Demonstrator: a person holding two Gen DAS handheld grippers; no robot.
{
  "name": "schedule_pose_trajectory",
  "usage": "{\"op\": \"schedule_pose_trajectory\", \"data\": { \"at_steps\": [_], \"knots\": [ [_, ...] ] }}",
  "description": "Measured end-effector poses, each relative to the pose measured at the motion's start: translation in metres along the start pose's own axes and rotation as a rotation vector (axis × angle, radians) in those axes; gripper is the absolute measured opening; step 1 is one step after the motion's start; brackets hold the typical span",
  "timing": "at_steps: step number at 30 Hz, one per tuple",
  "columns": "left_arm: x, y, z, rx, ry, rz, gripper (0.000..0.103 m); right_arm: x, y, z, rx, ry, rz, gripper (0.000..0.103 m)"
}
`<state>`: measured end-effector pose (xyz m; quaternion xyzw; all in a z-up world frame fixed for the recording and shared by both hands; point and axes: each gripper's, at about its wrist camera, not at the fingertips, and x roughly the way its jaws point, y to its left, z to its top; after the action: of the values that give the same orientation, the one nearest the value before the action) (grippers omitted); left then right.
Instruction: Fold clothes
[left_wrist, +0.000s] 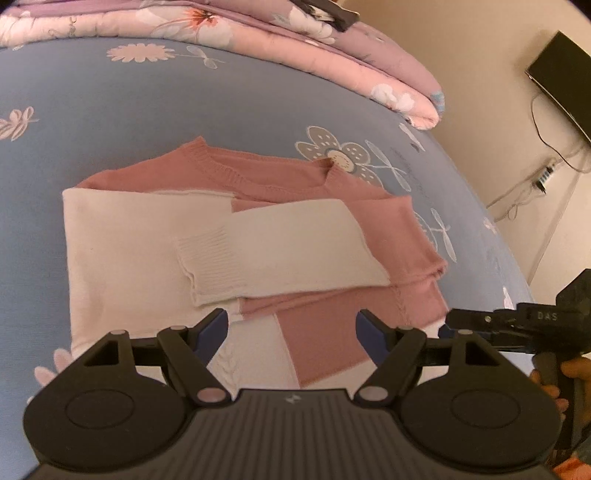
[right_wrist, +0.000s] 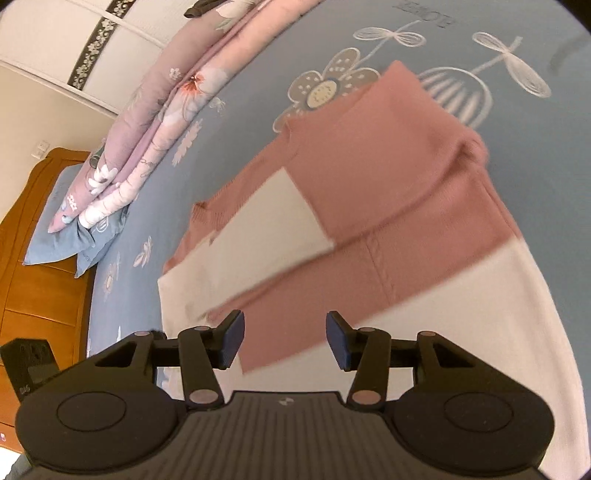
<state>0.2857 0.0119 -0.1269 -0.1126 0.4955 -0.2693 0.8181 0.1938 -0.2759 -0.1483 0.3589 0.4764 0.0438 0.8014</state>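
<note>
Left wrist view, from the left edge: blue flowered sheet (left_wrist: 110, 110) across most of the frame, pink floral quilt (left_wrist: 332, 55) folded along the top. At centre, sweater (left_wrist: 332, 206), pink and white, flat on the sheet, neckline toward the top of the frame. White sleeve (left_wrist: 280, 247) folded across the chest, ribbed cuff pointing left; white panel at centre left, pink at lower centre and right. At the bottom, left gripper (left_wrist: 291, 332) above the sweater's near hem, jaws spread wide, nothing between them; blue pads (left_wrist: 212, 334) clear of the fabric. At lower right, right gripper (left_wrist: 456, 325) seen side-on, tip close by the sweater's right edge, touching or not unclear; hand (left_wrist: 554, 380) on its handle. At upper right, wall with a dark screen (left_wrist: 561, 77) and dangling cables (left_wrist: 543, 147).

Right wrist view, somewhat blurred, from the left edge: wooden headboard (right_wrist: 44, 258) at centre left, blue pillows (right_wrist: 70, 229) against it, quilt (right_wrist: 166, 110) running to the top centre. At lower left, part of the left gripper's body (right_wrist: 29, 365). Sweater (right_wrist: 388, 177) slanting from centre to right, pink above, white along the lower right and centre left. At the bottom, right gripper (right_wrist: 284, 339) over the hem, jaws parted, empty, less wide than the left pair. Sheet (right_wrist: 480, 44) with flower prints across the upper right.
</note>
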Motion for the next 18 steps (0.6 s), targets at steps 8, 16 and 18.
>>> {"op": "schedule_pose_trajectory", "data": {
  "at_steps": [8, 16, 18],
  "knots": [
    [-0.034, -0.022, -0.048, -0.028, 0.031, 0.051, 0.076, -0.021, -0.009, -0.033, -0.022, 0.121, 0.025, 0.057],
    [-0.045, -0.044, -0.149, -0.175, 0.118, 0.055, 0.076, -0.040, -0.030, -0.059, -0.128, 0.273, 0.011, 0.058],
    [-0.050, -0.039, -0.170, -0.230, 0.111, 0.076, 0.076, -0.045, -0.034, -0.063, -0.161, 0.296, 0.008, 0.058]
  ]
}}
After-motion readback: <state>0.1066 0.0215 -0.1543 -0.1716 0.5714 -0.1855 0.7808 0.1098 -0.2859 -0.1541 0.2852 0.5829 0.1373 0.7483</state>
